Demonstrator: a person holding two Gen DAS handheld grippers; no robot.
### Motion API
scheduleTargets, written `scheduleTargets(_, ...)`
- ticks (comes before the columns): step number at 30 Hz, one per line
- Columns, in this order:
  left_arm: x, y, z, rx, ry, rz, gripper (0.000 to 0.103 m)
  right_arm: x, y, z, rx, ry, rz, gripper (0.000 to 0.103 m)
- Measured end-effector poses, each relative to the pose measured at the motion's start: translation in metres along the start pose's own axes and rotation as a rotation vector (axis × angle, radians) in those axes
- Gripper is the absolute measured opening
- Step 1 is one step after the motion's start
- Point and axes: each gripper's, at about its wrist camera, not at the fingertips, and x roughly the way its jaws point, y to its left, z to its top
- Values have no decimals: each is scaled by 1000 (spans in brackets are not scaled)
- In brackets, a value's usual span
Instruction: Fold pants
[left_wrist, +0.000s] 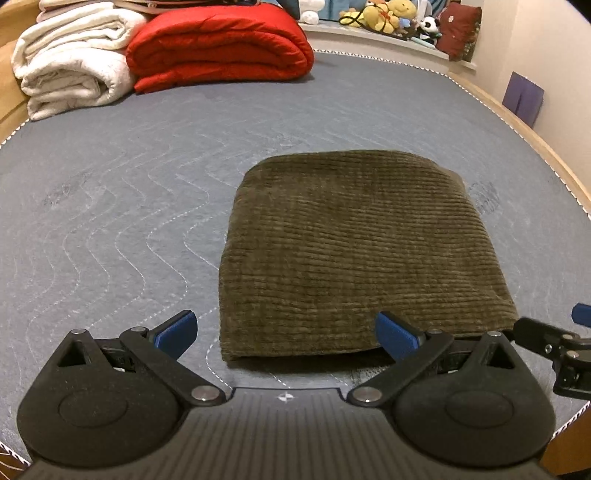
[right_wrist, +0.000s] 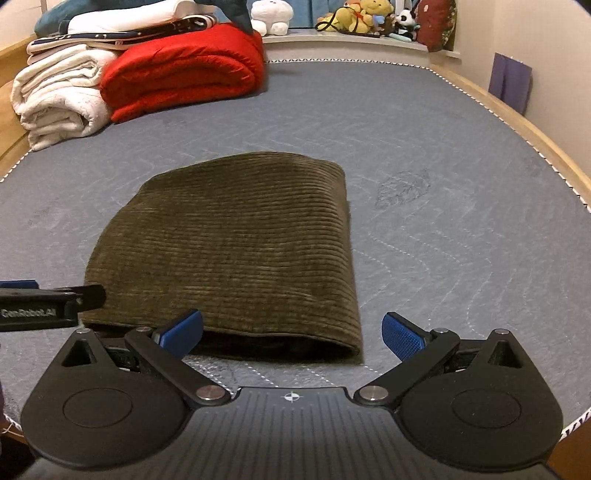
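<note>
Left wrist view puts our left gripper (left_wrist: 286, 334) nearest, fingers spread and holding nothing, just short of the near edge of the pants (left_wrist: 354, 251). Our right gripper (right_wrist: 291, 334) sits beside it, fingers likewise spread and empty. The pants lie on the bed (right_wrist: 461, 155), folded into a thick, roughly square pad, its near edge showing the stacked layers. Its slightly longer side runs away from us, the ribs of the cord running across. We judge the cloth soft, fairly heavy and not slippery; it should sag if lifted at one point, so we would pinch all layers at the two near corners. Farther off lie a red quilt (left_wrist: 221, 44) and white blankets (left_wrist: 70, 62), well apart from the pants.
</note>
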Motion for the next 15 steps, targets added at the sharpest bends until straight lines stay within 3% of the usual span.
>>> scheduleTargets(15, -2, -1, -7, 5, 9, -15, 103, 0, 2, -3, -12, -8, -19, 102)
